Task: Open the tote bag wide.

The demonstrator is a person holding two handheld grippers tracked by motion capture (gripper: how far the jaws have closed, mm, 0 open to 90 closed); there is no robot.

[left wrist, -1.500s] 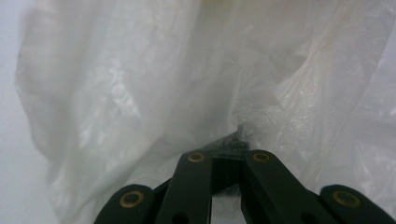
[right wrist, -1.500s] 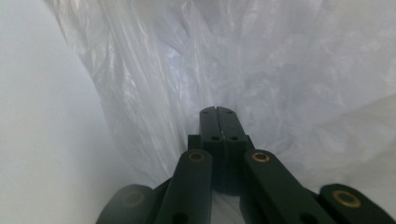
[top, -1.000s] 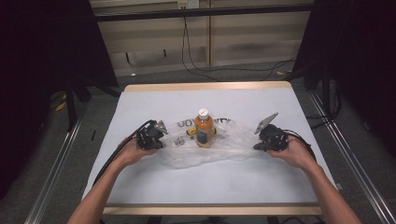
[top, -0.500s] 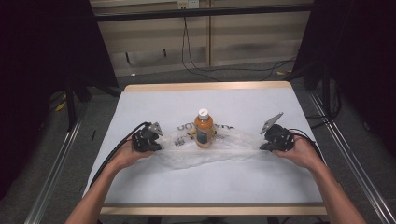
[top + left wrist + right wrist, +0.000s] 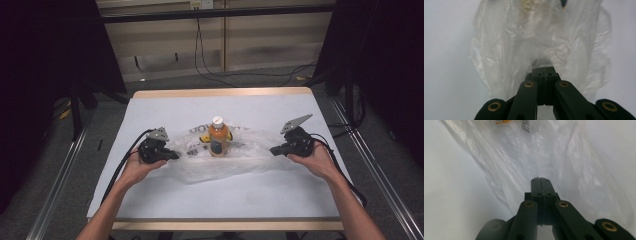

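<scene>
White table; clear bag blurs bottle; grippers' grip uncertain.

Looks like a lab or recording bay from my feed, not a home. White-covered counter with wood edge, black curtains on both sides, metal floor rails, loose cables across grey floor, a wall outlet up top.
</scene>
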